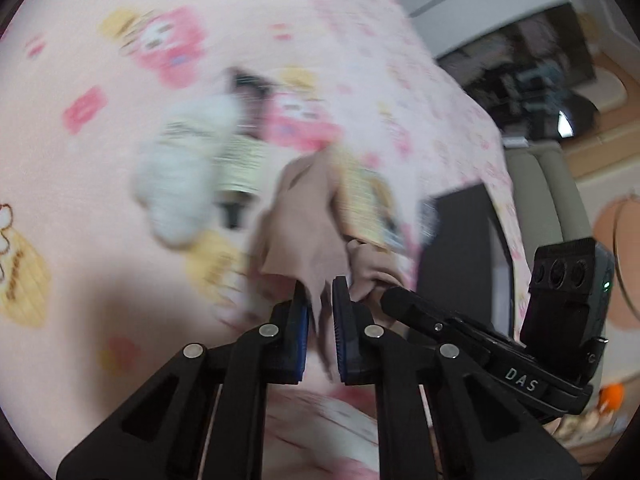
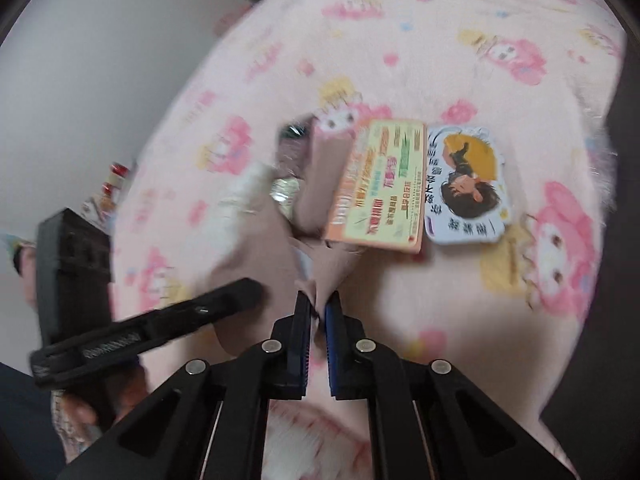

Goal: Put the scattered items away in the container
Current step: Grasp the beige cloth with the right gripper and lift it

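Tan cloth, soft and thin, is a little bag [image 1: 304, 216], and both tongs are pinching it. The left tongs [image 1: 318, 300] are nearly shut on one flap of its edge. The right tongs [image 2: 318, 304] are squeezed shut on another bit of the same edge, right beside them. In the left view the right tongs' black arm pokes in from the right side, close to the cloth.

The bag lies on a pink blanket [image 2: 460, 300] with cartoon pictures on it. I cannot tell what is inside the bag, because the cloth hides it.

Just past the right tongs, a yellow and orange card [image 2: 380, 184] rests with one edge on the bag. Touching its right side is a white sticker [image 2: 464, 188] with a dark-haired cartoon figure.

Past the left tongs and a bit to the left, a white fluffy toy [image 1: 180, 176] lies next to the bag. It is very blurry.
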{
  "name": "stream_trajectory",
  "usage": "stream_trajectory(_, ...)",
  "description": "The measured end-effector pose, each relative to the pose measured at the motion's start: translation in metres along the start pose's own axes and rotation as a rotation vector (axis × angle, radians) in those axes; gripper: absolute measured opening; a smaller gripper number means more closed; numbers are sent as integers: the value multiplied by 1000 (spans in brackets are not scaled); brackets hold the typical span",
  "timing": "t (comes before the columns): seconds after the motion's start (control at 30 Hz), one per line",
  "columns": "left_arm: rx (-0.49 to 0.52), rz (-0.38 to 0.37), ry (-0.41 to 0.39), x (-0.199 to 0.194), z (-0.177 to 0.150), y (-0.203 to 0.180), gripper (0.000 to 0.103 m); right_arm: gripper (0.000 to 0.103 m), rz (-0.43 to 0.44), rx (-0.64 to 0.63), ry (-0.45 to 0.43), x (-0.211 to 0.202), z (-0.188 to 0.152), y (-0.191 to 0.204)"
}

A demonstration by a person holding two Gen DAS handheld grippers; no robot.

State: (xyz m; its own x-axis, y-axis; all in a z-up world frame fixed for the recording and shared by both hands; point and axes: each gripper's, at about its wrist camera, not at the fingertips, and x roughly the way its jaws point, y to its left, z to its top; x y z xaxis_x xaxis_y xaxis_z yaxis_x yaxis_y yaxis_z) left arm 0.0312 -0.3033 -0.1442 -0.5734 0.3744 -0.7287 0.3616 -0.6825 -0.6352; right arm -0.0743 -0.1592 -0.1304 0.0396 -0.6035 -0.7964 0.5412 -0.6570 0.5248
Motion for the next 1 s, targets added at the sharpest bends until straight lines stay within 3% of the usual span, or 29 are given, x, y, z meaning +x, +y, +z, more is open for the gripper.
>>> stream_trajectory(0.27, 146, -104, 98, 16, -51, -95, 10, 4, 23, -12, -101, -89, -58, -7)
stream_trajectory(0.37, 212, -67, 136, 33, -69, -122, 10, 4, -3, 17, -127, -111, -83, -23)
stream_trajectory(0.47, 175, 24, 118, 38, -67, -119, 10, 5, -35, 62, -134, -121, -94, -46)
stream_trajectory(0.57, 121, 118, 61, 28, -57, -106, 21, 5, -47, 61, -113, -119, -99, -54)
stream_trajectory(0.7, 38, 209, -7, 12, -41, -84, 61, 13, -56, 41, -50, -93, -94, -46)
stream_trajectory(0.77, -20, 285, -30, 9, -32, -65, 64, 31, -70, 30, -7, -73, -87, -42)
stream_trajectory(0.8, -47, 316, -29, 10, -28, -57, 64, 35, -76, 28, 11, -63, -83, -40)
stream_trajectory(0.87, -101, 314, 10, 19, -24, -44, 66, 46, -72, 29, 33, -44, -76, -37)
stream_trajectory(1.0, -116, 305, 80, 42, -16, -37, 66, 51, -25, 37, 101, -2, -60, -39)
